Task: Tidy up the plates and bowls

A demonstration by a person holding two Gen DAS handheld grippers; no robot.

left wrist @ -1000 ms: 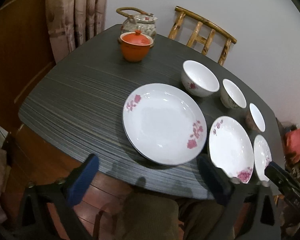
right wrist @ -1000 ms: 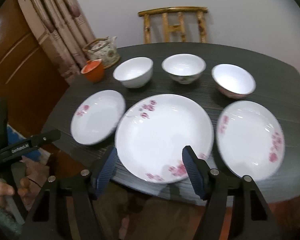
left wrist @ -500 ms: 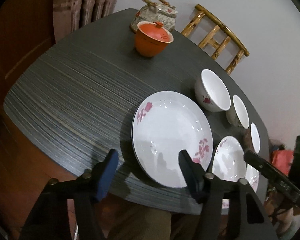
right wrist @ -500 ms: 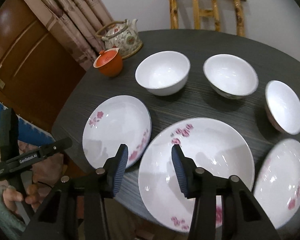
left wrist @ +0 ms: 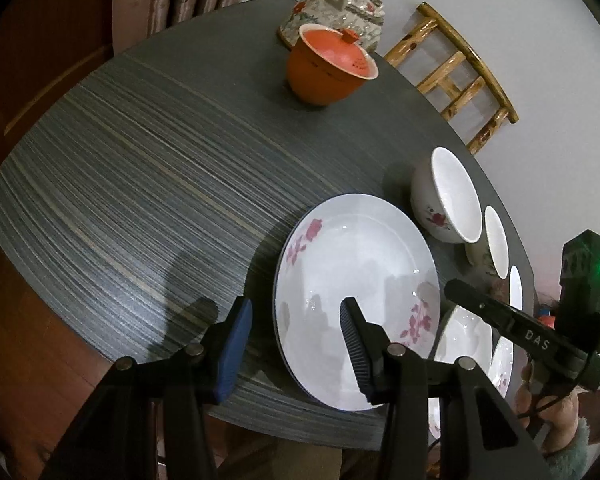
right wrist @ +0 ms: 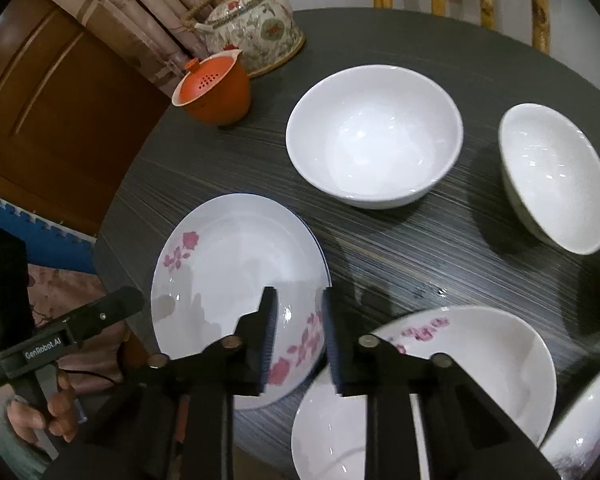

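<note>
White floral plate (left wrist: 352,300) lies on the table (left wrist: 140,184), straddled by both closing, still unclamped tools: left gripper (left wrist: 296,344) at its near-left rim, right gripper (right wrist: 296,336) at its near-right rim; seat pads squarely before lifting.

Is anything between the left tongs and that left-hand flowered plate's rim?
Nothing visible. The left tongs already straddle the near-left rim of the plate, jaws closing, pads not yet on it. Only bare table lies around that rim.

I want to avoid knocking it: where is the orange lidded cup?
In the right wrist view the orange lidded cup stands at the table's far left, against the floral teapot, left of the nearest bowl.
</note>
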